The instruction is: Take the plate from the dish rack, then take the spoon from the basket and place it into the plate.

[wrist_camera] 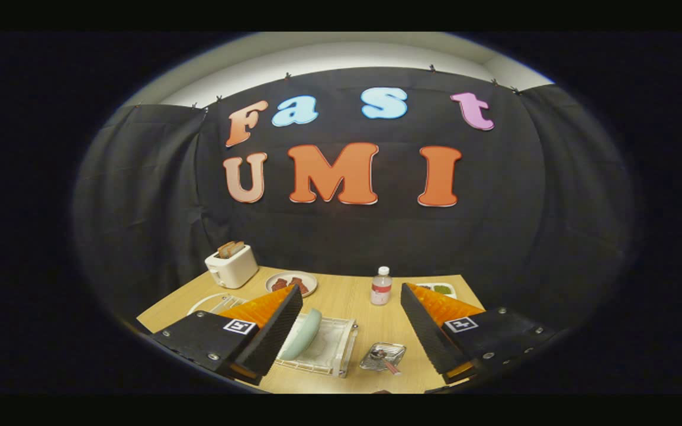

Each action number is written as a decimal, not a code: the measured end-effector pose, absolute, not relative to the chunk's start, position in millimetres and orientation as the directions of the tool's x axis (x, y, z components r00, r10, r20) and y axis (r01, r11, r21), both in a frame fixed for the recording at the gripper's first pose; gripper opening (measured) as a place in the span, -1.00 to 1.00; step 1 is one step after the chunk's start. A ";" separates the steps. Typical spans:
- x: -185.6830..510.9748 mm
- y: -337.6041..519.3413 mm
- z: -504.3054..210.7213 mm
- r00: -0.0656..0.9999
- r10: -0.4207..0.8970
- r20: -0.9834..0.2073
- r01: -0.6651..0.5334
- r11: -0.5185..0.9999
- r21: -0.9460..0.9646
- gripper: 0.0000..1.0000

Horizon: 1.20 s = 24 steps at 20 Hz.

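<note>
Wooden tabletop (370,319) in a booth hung with black cloth, seen from above along the gripper (351,313), whose two fingers stand wide apart and grip nothing. Nearest, between the fingers, lie the task's things: a pale green plate (304,335) standing on edge in a white dish rack (332,349), close against the left finger, and, just right of the rack, a small clear basket (382,357) holding a spoon (385,362) whose handle pokes over the rim. Neither has been taken yet.

Risks, as judged from this position: the plate leans upright in the rack, so a grip on its thin rim could slip, or drag the light rack along with it. The left finger already sits close to the plate and could knock it before the jaws are lined up. The spoon is small and lies low in the basket; a pinch there could catch the basket wall instead, or tip the basket.

Farther off, a small bottle (380,286) stands near the middle of the table, with a plate of brown food (291,283) to its left and a white toaster (231,265) with bread in its slots beyond that. A dish with something green (439,289) sits behind the right finger. A pale wall shows above the cloth.
</note>
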<state>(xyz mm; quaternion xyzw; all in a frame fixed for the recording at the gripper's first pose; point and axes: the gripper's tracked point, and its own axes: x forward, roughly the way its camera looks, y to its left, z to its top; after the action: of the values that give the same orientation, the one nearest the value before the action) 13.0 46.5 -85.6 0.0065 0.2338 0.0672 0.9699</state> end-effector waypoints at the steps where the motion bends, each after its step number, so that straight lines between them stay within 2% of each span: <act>1: 14.4 53.1 -91.6 0.865 0.147 -0.480 -0.135 0.989 0.061 0.99; 7: 22.2 80.4 -149.6 0.712 0.184 -0.678 -0.130 0.983 0.130 0.95; 12: 15.2 103.5 -201.2 0.538 0.208 -0.817 -0.117 0.978 0.172 0.91; 19: 8.1 130.1 -255.8 0.331 0.190 -0.924 -0.172 0.975 0.139 0.83; 21: 8.9 134.0 -270.2 0.286 0.166 -0.944 -0.182 0.976 0.117 0.73; 24: 10.1 138.9 -287.0 0.246 0.122 -0.962 -0.204 0.976 0.072 0.43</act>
<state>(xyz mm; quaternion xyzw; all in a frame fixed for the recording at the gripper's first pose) 10.1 138.9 -287.0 -0.0336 0.6052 0.1033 0.7886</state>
